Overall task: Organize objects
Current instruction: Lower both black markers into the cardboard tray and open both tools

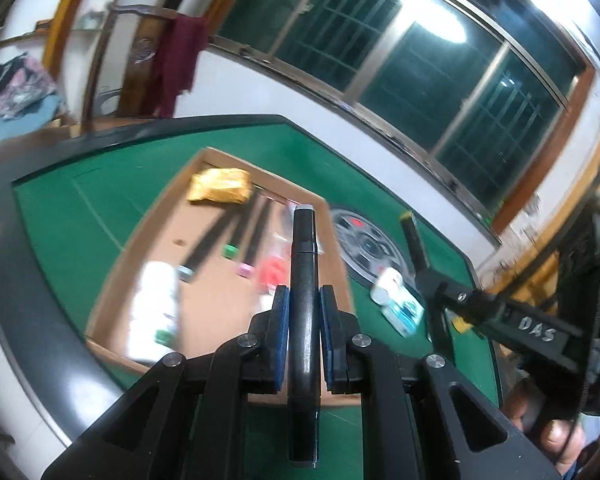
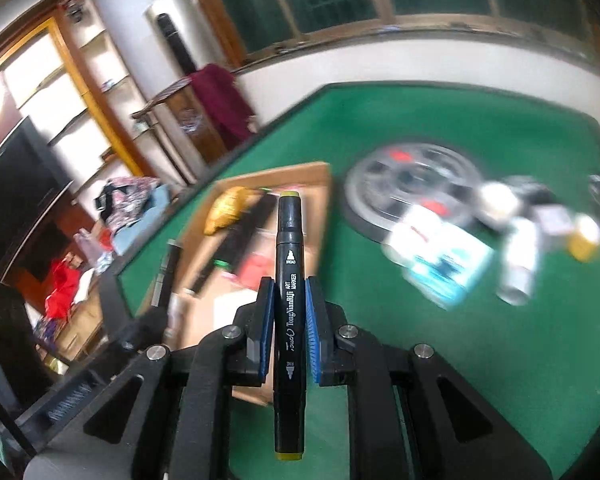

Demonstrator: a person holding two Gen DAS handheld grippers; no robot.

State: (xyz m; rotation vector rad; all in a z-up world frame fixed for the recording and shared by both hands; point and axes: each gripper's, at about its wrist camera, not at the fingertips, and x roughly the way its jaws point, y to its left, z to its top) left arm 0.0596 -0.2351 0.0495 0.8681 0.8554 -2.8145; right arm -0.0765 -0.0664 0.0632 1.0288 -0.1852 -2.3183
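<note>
Though blurred: a marker [image 2: 288, 308] (upright) between each tongs' pads.

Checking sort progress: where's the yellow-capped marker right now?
Held in the right gripper, the yellow-capped marker is above the green table, right of the cardboard tray.

"TongNianRUI ART MARKER", "BROAD" and "FINE" on the black marker [image 2: 289, 312], "DAS" on the right gripper [image 1: 537, 334]

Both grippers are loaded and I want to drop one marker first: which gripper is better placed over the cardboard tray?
Left, probably. The left gripper holds its black marker directly above the shallow cardboard tray. The right gripper, holding the olive-capped art marker, sits nearer the tray's right edge.
</note>
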